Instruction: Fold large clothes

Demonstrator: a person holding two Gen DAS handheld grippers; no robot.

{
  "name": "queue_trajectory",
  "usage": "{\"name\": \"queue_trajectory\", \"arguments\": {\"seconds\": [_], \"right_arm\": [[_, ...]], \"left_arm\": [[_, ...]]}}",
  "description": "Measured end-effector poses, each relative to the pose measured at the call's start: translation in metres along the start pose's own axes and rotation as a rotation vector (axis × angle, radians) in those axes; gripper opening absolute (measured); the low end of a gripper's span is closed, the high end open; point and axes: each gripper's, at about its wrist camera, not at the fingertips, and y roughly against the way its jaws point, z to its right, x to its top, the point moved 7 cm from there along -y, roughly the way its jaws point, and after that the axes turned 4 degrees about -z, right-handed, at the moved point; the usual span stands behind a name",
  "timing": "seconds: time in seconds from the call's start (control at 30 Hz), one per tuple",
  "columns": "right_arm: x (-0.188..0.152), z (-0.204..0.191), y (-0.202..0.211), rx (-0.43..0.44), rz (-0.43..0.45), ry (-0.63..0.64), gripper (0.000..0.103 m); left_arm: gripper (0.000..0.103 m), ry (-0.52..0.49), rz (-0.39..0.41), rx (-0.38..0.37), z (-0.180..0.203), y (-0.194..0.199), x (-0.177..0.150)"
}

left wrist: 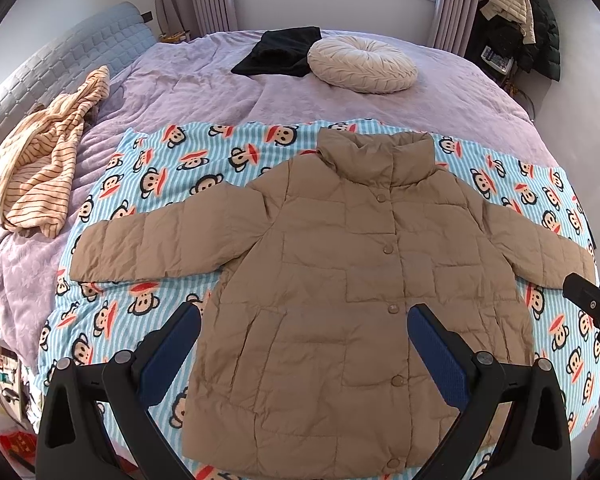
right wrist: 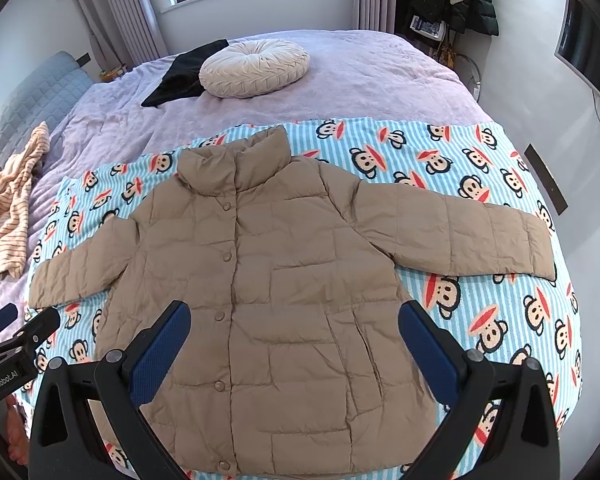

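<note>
A tan quilted puffer jacket (left wrist: 340,280) lies flat and buttoned on a blue striped monkey-print blanket (left wrist: 160,184), collar away from me and both sleeves spread out. It also shows in the right wrist view (right wrist: 260,300). My left gripper (left wrist: 304,320) is open and empty above the jacket's lower front. My right gripper (right wrist: 294,316) is open and empty above the jacket's lower right half. The right gripper shows at the right edge of the left wrist view (left wrist: 592,304). The left gripper shows at the left edge of the right wrist view (right wrist: 16,336).
The blanket (right wrist: 480,184) lies on a bed with a lilac cover (left wrist: 204,80). A round cream cushion (left wrist: 362,64) and a black garment (left wrist: 280,52) lie at the far end. A striped cream garment (left wrist: 40,160) is bunched at the left. Coats hang at the back right (left wrist: 532,20).
</note>
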Motion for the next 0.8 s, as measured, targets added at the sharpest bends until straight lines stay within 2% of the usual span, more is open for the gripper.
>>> {"name": "queue_trajectory", "arguments": {"seconds": [0.8], "right_arm": [[0.0019, 0.0002, 0.0004, -0.001, 0.001, 0.000, 0.103]], "left_arm": [[0.103, 0.001, -0.001, 0.001, 0.0010, 0.0001, 0.0013]]}}
